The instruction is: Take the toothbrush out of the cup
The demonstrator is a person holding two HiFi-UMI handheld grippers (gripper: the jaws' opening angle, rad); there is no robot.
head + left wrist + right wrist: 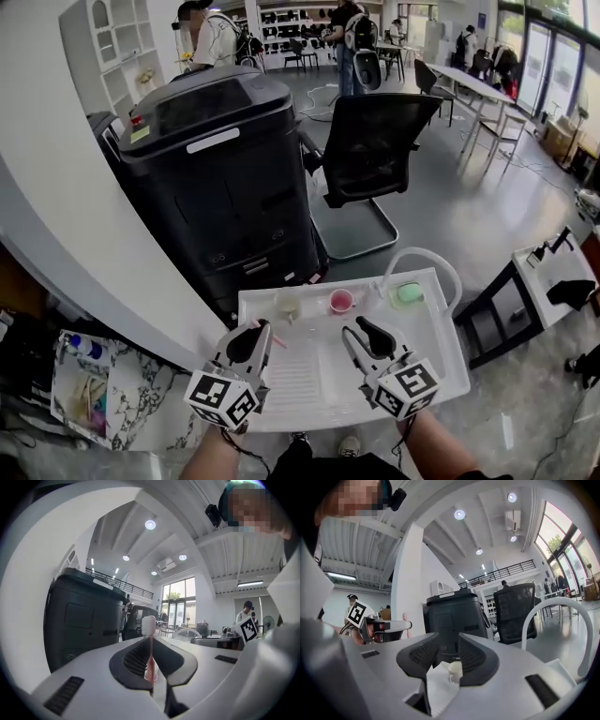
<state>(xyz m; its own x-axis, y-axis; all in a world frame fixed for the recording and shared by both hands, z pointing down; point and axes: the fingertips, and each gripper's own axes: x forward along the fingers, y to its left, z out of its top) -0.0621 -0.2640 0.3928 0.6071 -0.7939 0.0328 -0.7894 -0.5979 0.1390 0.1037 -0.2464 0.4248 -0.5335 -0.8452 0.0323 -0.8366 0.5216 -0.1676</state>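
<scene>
My left gripper (255,334) is shut on a pink toothbrush (277,339), which it holds in the air over the near part of the white tray (323,389). In the left gripper view the toothbrush (150,634) stands upright between the closed jaws, its white bristles on top, and the pink cup (151,675) sits low behind it. That pink cup (340,301) stands at the tray's far side, apart from the brush. My right gripper (367,330) hovers beside the left one, open, with nothing in it. Through its jaws (445,643) a cream cup (454,670) shows on the tray.
A cream cup (287,305) and a green soap dish (409,293) stand beside the pink cup. A big black machine (220,178) and a black office chair (380,141) stand behind the tray. People are at the back of the room.
</scene>
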